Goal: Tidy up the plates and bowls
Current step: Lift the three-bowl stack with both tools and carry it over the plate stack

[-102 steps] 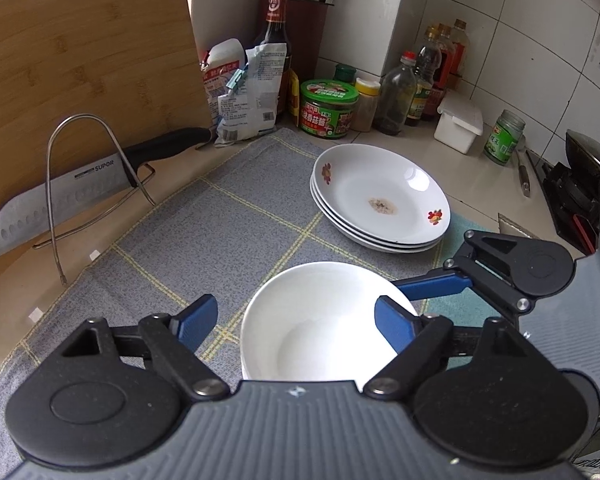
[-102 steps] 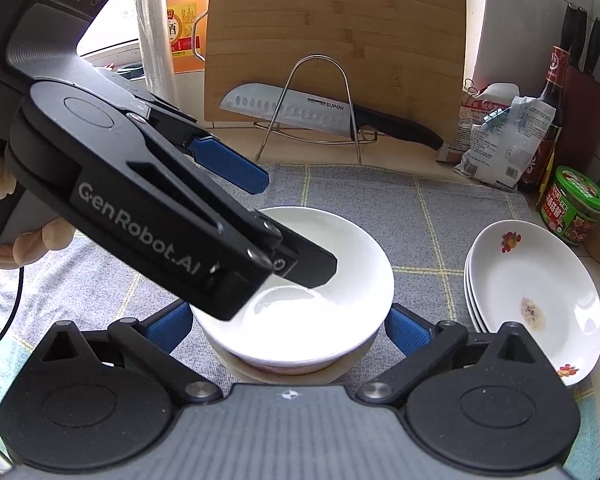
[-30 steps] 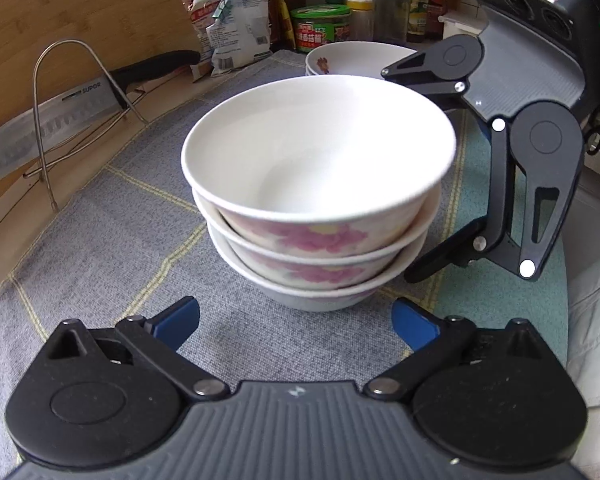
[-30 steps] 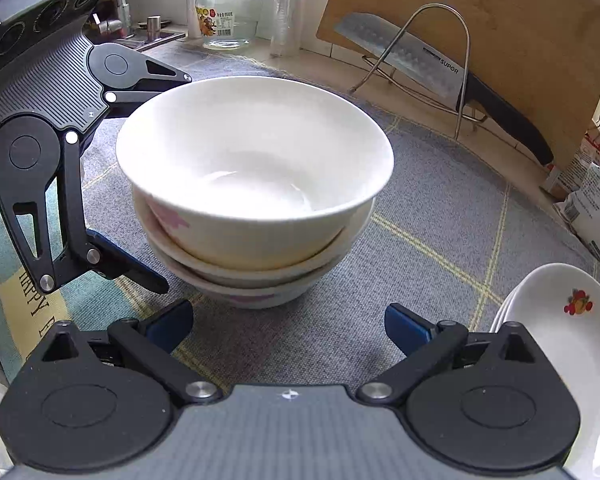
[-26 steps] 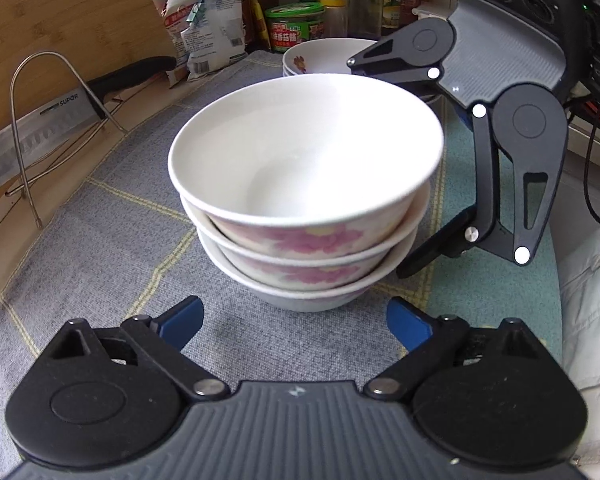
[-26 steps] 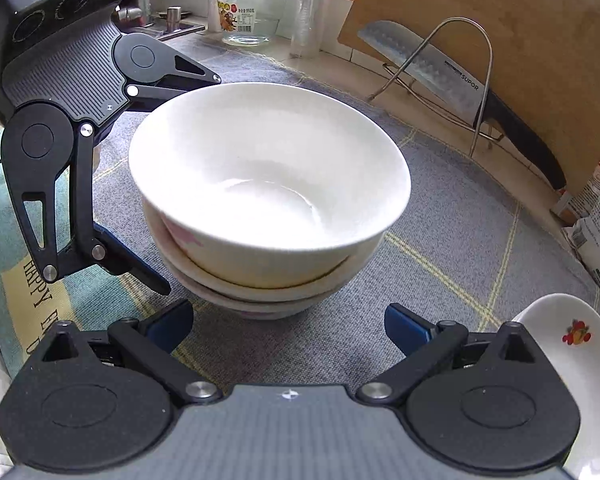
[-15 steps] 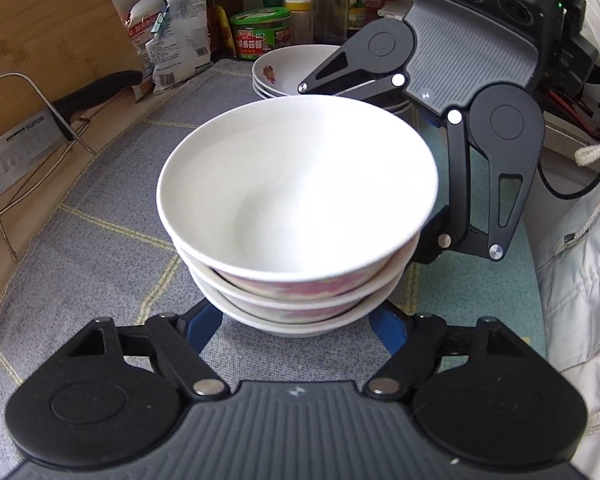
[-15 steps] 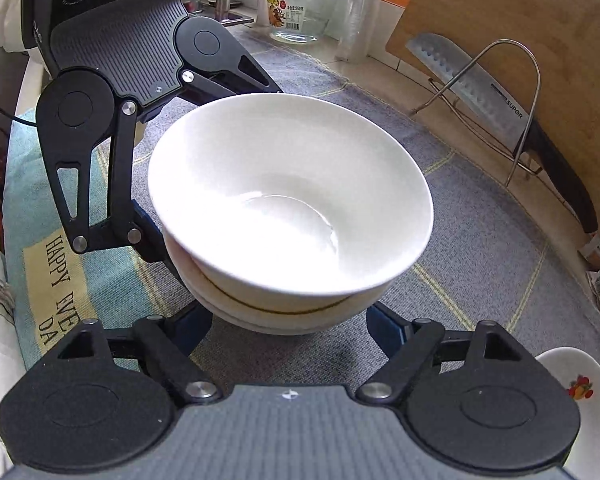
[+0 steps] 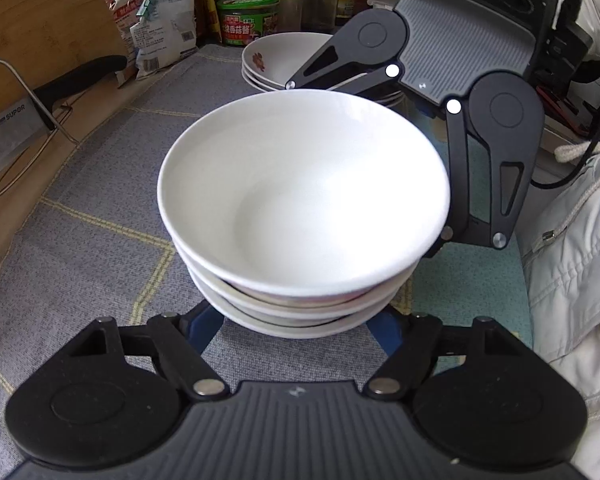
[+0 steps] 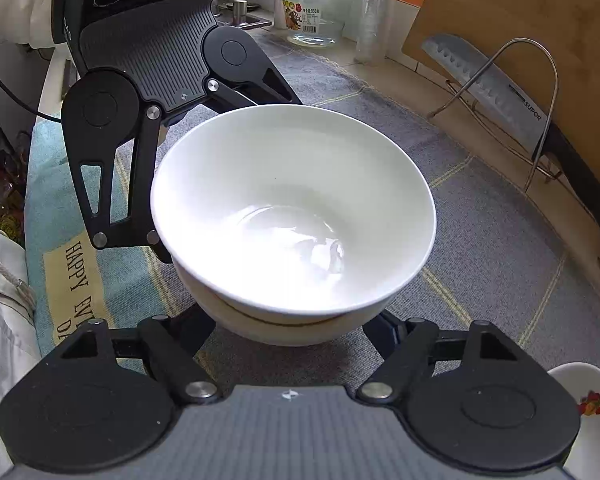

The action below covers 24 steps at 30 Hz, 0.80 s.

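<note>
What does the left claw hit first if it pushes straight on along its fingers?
Likely the bowl stack: its lower bowls sit right between the left claw fingers. Actual contact is hidden under the rims.

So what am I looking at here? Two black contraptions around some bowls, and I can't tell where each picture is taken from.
No robot: a person holds a two-finger tool in each hand, each with a camera looking along its fingers. One picture comes from the left tool, the other from the right tool; each also sees the other tool across the bowls. Between them is a stack of white bowls on a grey mat. Both tools have just been closing low on the stack from opposite sides; the pads are hidden under the bowls, so contact is not visible. Behind are plates, a knife in a wire rack and jars.
</note>
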{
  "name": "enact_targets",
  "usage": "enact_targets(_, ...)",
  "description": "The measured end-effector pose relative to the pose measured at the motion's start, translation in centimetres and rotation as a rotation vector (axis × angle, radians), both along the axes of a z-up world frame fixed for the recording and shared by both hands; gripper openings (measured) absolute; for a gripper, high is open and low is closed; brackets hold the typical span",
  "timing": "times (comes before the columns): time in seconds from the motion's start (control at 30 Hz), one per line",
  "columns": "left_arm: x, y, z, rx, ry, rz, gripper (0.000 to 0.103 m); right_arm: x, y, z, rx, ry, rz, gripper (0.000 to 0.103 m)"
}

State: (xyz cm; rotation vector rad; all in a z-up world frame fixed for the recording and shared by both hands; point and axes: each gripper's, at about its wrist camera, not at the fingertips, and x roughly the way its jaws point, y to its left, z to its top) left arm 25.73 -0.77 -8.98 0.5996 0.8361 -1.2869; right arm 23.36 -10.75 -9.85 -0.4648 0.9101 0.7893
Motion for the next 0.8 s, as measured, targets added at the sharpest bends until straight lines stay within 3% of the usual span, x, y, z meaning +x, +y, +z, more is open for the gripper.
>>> enact_targets(0.8,-0.06,0.01,-0.15,-0.002,0.001,-0.017,0.077,0.08,0.34,0.03,-0.024,0.003,-0.004,0.083)
